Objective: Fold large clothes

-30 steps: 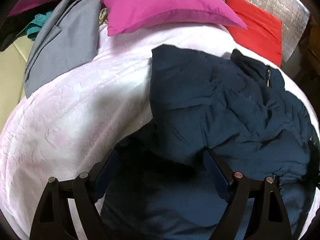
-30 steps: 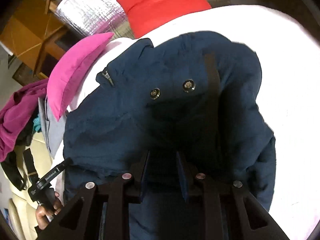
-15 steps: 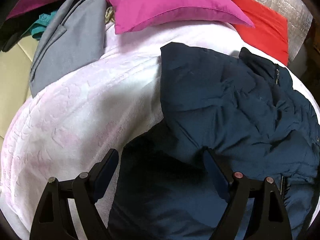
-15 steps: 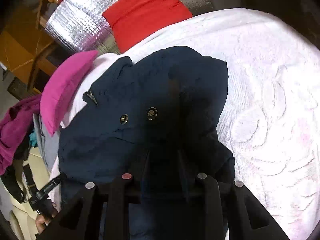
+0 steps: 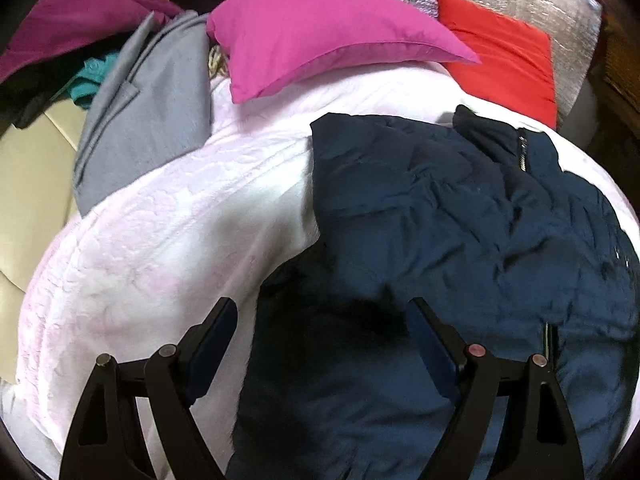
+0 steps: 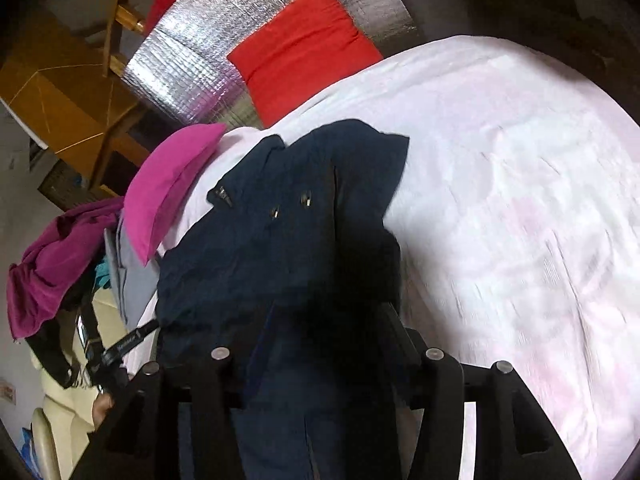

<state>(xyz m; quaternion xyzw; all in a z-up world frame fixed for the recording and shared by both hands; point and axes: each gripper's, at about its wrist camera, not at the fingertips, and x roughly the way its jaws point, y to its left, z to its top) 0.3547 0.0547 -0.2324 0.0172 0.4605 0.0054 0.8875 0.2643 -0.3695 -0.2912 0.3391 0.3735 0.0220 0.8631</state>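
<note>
Navy jacket (image 6: 280,264) hem (frame-cut, shadowed)

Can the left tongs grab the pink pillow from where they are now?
Probably not yet. The left tongs hang open low over the navy jacket, and the pink pillow lies far across the white blanket. Nothing blocks the way; they would just need to move closer.
</note>
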